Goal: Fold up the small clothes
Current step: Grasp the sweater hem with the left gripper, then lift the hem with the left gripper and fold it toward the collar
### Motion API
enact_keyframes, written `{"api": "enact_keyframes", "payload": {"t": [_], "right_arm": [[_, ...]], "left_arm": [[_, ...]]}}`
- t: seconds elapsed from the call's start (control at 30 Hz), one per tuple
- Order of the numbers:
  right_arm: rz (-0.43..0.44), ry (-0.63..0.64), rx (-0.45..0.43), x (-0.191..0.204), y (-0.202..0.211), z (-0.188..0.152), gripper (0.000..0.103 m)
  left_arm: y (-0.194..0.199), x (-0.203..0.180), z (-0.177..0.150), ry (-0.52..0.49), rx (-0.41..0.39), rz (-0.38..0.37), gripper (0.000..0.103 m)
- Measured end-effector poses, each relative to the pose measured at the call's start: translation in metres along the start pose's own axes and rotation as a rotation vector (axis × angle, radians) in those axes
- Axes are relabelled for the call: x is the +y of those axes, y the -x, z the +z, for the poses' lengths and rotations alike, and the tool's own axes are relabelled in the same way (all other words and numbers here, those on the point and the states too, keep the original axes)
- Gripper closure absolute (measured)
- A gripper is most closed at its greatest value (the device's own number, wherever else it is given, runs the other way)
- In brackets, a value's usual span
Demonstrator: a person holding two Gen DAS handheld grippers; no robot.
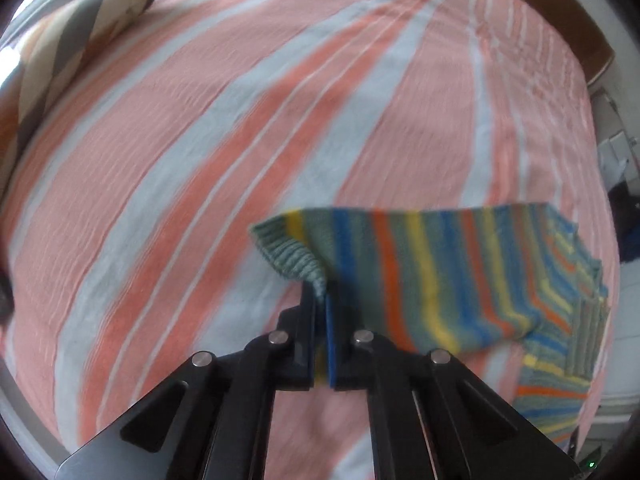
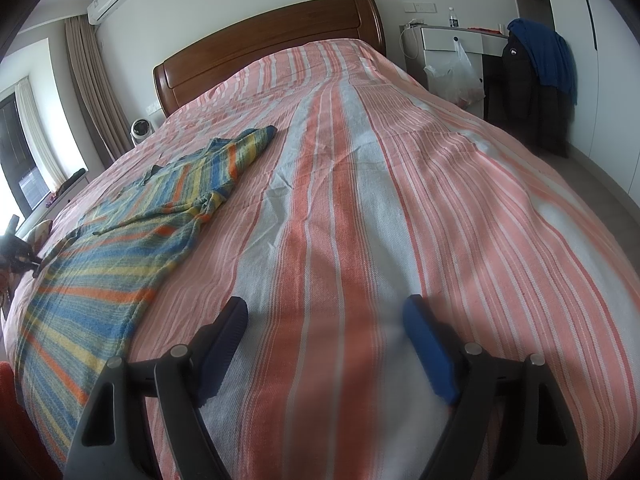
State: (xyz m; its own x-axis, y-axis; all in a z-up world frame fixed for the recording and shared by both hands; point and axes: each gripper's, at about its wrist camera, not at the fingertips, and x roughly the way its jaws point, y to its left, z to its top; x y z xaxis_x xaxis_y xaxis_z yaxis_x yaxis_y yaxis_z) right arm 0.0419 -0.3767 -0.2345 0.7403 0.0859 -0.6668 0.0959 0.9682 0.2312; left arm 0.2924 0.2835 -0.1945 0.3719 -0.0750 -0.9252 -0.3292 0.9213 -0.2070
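Observation:
A small knitted sweater with blue, yellow, orange and grey-green stripes lies on the bed at the left of the right wrist view. My left gripper is shut on the ribbed cuff of one sleeve and holds it lifted above the bedspread; the view is blurred. My right gripper is open and empty, low over the bedspread to the right of the sweater's hem. The left gripper also shows small at the far left of the right wrist view.
The bed has a pink and white striped bedspread and a wooden headboard. A patterned pillow lies at the far left. A white nightstand with a plastic bag and a chair with dark clothes stand right of the bed.

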Motion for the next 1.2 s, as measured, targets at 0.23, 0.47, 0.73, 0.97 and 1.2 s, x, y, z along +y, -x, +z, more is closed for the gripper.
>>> {"api": "enact_keyframes", "payload": {"t": [0.23,0.47,0.73,0.97,1.2], "right_arm": [[0.004,-0.001,-0.003,-0.001,0.0,0.0,0.023],[0.005,0.0,-0.003,0.0,0.0,0.001,0.023],[0.008,-0.002,-0.005,-0.001,0.0,0.001,0.023],[0.008,0.0,-0.007,-0.001,-0.001,0.002,0.023],[0.0,0.006,-0.006,0.001,-0.001,0.001,0.023]], "left_arm": [[0.108,-0.181,-0.01,-0.386,-0.231,-0.192,0.101],[0.09,-0.339,-0.082,-0.646,-0.154,-0.395,0.09],[0.032,-0.297,-0.071,-0.458,-0.064,-0.322,0.037],[-0.014,-0.21,-0.037,-0.244,0.047,-0.266,0.036],[-0.036,-0.201,-0.051,-0.276,0.015,-0.193,0.1]]}}
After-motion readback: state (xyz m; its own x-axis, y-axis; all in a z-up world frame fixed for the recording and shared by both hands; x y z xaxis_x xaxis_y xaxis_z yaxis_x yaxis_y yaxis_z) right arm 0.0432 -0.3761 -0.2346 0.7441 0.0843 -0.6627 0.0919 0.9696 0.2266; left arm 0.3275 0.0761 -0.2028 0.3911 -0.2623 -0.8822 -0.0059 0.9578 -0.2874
